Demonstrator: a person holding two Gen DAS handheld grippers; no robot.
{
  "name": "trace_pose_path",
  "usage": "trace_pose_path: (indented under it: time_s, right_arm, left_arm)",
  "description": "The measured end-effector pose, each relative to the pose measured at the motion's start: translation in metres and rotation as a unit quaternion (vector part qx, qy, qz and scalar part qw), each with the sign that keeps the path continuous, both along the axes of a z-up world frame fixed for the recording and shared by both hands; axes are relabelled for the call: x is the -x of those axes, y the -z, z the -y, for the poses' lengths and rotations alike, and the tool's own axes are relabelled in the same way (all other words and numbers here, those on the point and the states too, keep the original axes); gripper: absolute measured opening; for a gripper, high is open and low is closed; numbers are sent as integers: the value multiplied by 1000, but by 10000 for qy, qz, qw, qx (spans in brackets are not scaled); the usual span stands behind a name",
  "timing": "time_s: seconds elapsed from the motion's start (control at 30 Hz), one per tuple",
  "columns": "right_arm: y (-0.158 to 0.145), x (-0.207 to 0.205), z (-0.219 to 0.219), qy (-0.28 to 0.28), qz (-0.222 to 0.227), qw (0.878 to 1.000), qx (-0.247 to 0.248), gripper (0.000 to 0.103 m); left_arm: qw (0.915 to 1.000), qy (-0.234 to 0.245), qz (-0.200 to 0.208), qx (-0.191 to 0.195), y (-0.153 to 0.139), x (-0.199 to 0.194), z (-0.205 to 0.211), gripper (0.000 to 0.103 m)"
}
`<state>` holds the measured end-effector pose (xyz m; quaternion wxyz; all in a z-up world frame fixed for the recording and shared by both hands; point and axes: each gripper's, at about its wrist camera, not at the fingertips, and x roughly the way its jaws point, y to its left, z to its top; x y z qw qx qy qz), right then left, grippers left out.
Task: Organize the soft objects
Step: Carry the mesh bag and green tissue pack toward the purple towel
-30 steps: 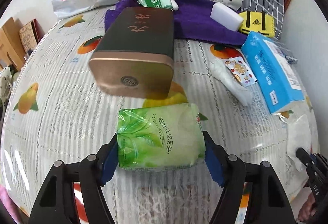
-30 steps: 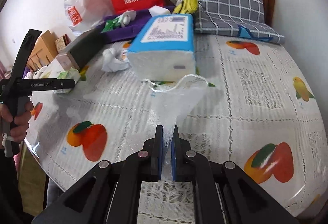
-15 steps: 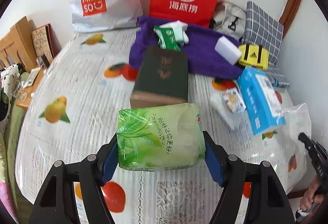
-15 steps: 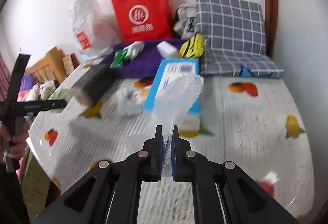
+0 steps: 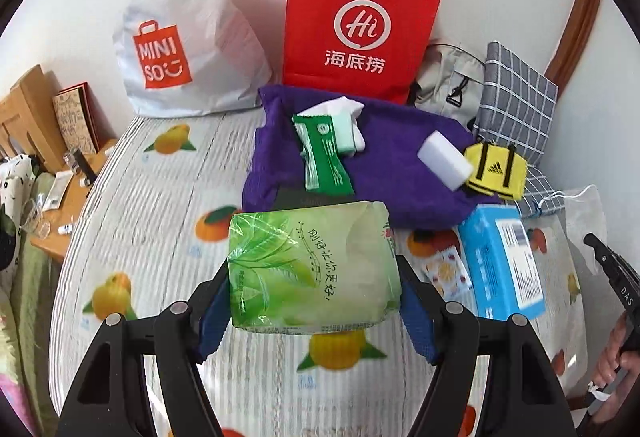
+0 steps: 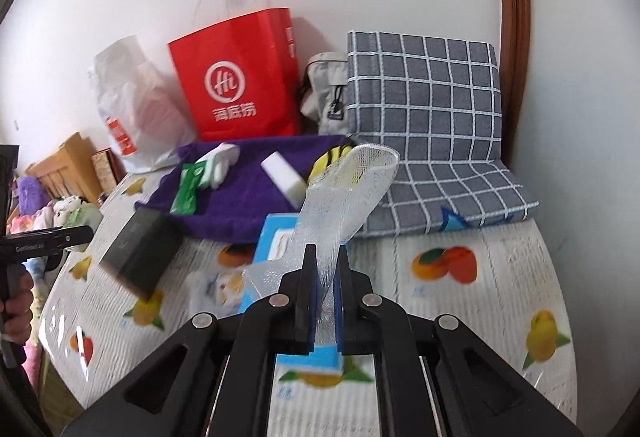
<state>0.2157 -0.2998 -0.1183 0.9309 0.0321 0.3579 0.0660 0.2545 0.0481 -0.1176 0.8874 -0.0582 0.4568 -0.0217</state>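
This is looking like a lived-in room of a home: a table [image 5: 132, 197] is wearing a fruit-print cover, with a red paper shopping bag [image 5: 360, 25] and a white Miniso bag [image 5: 176, 37] leaning against the wall behind it. A checked grey cushion [image 6: 428, 109] is lying at the table's far corner, and plush toys [image 6: 44, 205] are piling up near wooden furniture [image 6: 68, 165].

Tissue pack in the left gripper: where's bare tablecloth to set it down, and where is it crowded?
Free: tablecloth left of the purple towel, below the Miniso bag; also right of the blue tissue box, below the checked cushion. Crowded: around the towel, blue box and dark tin.
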Motion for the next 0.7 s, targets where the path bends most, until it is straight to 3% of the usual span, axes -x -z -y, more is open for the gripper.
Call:
trace_pose_path:
  time_s: [0.3,0.7]
  right_arm:
    - [2,-57,11,249,2,9996,97,7]
    - [27,-118,22,519,-142,9980,338,7]
  left_arm:
    - [10000,54,-51,4,4,-49,0,72]
    - [9997,211,-141,39,20,-93,1,72]
